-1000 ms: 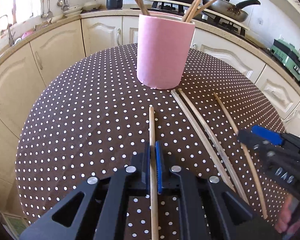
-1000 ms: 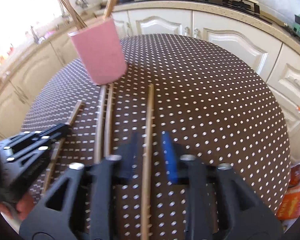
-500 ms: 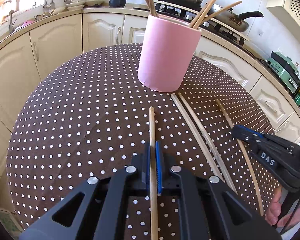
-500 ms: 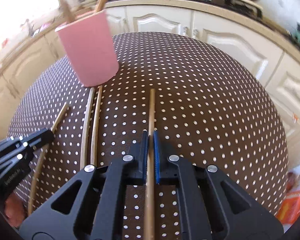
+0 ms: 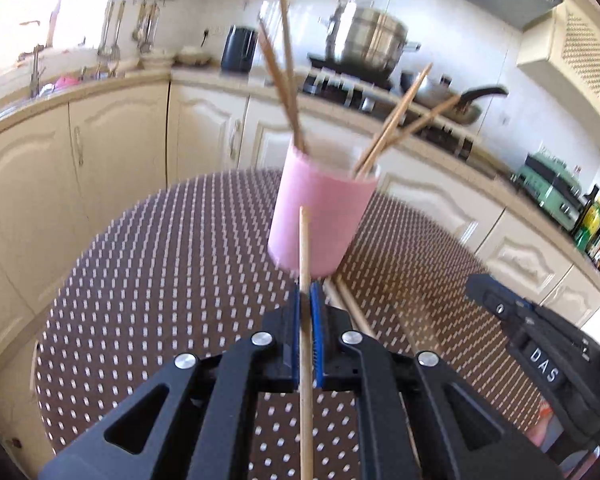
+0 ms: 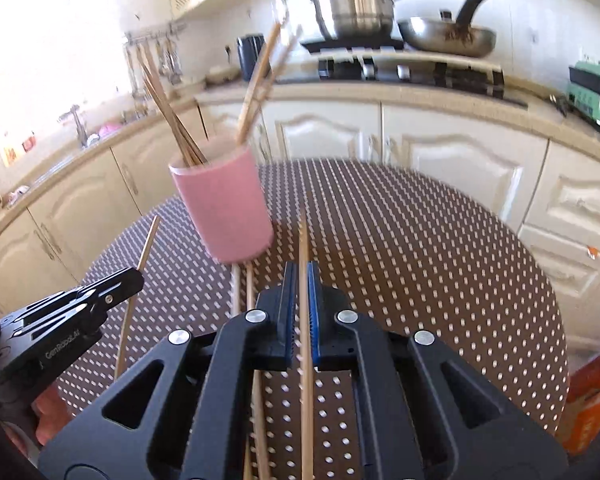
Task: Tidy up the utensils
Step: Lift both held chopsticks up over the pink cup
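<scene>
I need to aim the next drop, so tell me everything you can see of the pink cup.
The pink cup is a plain, straight-sided cylinder with a matte look and no handle; its material is unclear. It stands upright on the dotted tablecloth, near the table's far side. Several wooden chopsticks lean out of its open top, fanned to both sides. Two more chopsticks lie on the cloth with their ends at its base. Neither gripper touches it.

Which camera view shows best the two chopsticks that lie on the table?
The right wrist view: the two chopsticks run from the pink cup toward the camera. In the left wrist view, the left gripper hides most of them.
</scene>
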The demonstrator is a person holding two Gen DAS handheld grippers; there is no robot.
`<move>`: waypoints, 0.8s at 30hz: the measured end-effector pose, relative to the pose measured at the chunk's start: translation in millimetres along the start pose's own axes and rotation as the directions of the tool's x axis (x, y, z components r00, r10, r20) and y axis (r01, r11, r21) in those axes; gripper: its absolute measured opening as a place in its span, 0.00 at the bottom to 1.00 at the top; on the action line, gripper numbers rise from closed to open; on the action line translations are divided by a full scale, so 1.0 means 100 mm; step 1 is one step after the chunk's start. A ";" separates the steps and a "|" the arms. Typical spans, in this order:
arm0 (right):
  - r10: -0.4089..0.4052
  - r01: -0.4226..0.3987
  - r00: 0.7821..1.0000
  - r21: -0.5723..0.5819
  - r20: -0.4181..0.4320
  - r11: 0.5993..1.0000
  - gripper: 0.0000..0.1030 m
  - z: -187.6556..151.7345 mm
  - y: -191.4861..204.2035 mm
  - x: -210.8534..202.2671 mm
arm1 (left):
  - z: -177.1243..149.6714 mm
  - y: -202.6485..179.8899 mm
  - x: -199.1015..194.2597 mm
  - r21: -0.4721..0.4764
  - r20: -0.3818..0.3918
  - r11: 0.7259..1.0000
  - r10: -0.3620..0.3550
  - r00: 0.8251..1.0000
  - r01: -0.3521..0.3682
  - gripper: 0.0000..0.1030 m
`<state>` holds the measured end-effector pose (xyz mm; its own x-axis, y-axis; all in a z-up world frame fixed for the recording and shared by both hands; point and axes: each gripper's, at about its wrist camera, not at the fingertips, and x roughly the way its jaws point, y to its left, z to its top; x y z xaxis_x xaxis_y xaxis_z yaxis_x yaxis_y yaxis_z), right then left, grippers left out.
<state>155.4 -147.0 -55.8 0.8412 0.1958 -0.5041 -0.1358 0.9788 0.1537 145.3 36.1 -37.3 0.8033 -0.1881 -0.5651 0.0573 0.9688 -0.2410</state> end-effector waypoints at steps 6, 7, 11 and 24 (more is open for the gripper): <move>0.018 -0.018 1.000 -0.063 -0.007 0.998 0.07 0.08 0.08 -0.01 | 0.18 -0.14 -0.14 0.035 0.088 0.999 -0.021 0.996 0.018 0.06; 0.023 -0.024 1.000 -0.063 -0.020 0.998 0.08 0.06 0.06 0.01 | 0.17 -0.15 -0.13 0.038 0.072 0.999 -0.035 0.997 0.032 0.06; -0.039 0.034 0.995 -0.063 -0.088 0.997 0.85 -0.04 -0.05 0.17 | 0.09 -0.18 -0.01 0.055 -0.003 0.998 -0.028 1.000 0.028 0.06; -0.077 0.029 0.949 -0.157 -0.307 0.987 0.25 -0.32 -0.05 0.72 | -0.05 0.03 0.39 -0.008 -0.196 0.998 -0.057 0.979 0.056 0.06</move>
<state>200.2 -136.2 -120.0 0.6478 0.1293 -0.7507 -0.1915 0.9815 0.0037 173.9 31.1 -63.7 0.6672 -0.2707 -0.6939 0.0979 0.9554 -0.2785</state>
